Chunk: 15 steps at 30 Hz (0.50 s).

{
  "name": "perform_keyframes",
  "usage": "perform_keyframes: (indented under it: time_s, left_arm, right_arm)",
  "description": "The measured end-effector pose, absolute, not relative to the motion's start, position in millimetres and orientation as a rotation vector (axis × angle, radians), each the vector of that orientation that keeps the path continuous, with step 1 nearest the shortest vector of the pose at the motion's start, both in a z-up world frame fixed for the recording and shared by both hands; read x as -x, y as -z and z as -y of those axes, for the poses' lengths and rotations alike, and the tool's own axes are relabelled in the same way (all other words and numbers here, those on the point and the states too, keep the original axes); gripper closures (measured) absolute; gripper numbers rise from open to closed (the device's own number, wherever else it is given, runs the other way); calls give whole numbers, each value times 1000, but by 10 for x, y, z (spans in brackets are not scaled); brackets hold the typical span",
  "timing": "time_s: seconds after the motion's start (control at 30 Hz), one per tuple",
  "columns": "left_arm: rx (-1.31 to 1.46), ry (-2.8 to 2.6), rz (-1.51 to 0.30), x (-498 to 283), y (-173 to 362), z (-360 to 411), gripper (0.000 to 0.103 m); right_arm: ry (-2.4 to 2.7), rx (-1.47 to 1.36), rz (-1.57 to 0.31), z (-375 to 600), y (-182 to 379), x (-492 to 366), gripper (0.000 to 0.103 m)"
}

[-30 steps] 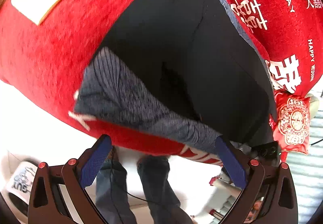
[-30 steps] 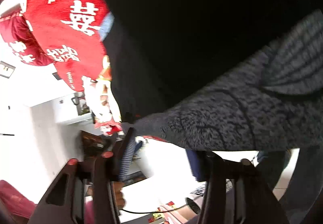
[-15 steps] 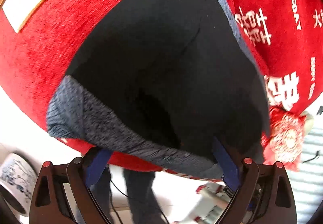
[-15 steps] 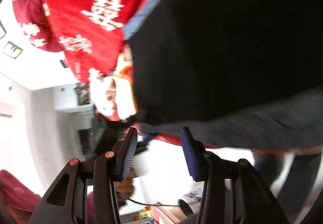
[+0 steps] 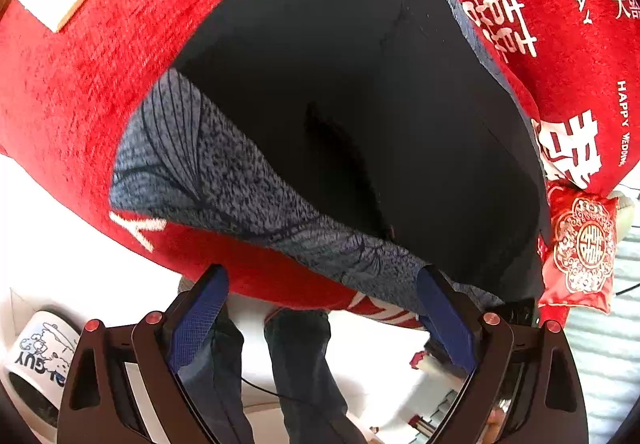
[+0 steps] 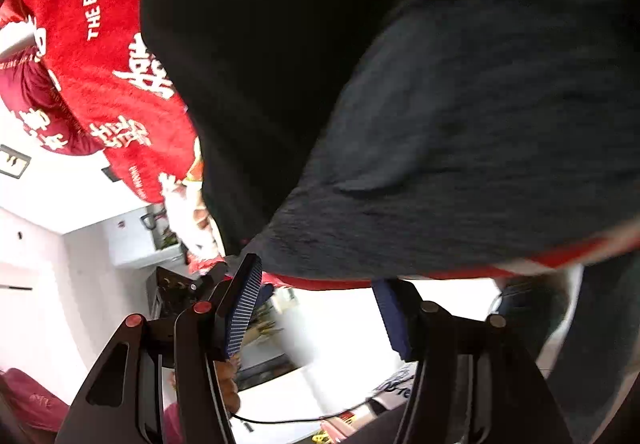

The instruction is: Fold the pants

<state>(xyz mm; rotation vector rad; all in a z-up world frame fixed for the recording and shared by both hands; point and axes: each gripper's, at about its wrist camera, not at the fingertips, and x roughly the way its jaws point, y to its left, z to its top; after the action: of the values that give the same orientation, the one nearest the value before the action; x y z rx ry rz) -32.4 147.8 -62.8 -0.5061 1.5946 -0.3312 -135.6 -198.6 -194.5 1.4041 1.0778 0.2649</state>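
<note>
Black pants (image 5: 360,92) with a grey speckled waistband (image 5: 248,188) lie flat on a red blanket (image 5: 80,92) with white lettering. My left gripper (image 5: 320,280) is open and empty, its blue pads just short of the waistband's near edge. In the right wrist view the same pants (image 6: 260,64) fill the upper frame, the grey band (image 6: 460,144) close and blurred. My right gripper (image 6: 316,284) is open and empty, its pads right at the band's lower edge.
A small red embroidered pillow (image 5: 580,244) lies at the blanket's right edge. A white mug with lettering (image 5: 36,356) sits lower left. The person's jeans-clad legs (image 5: 296,364) stand below the blanket edge. White furniture (image 6: 132,244) is in the background.
The left gripper pulled back from the waistband after being closer half a second ago. The right gripper swung back in, so the grey band fills more of its view.
</note>
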Motion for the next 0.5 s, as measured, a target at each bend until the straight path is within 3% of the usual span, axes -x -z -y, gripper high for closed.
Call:
perform_keyframes:
  time_s: [0.27,0.5]
  left_arm:
    - [719,349,-1551,195,590,-1391,7]
    - [648,312,-1552,96,677,-1231,7]
  right_arm:
    - [-395,-1313,-970,2005,1266,1064,42]
    - [-372,-1311,-1012,2021,1268,1078,42]
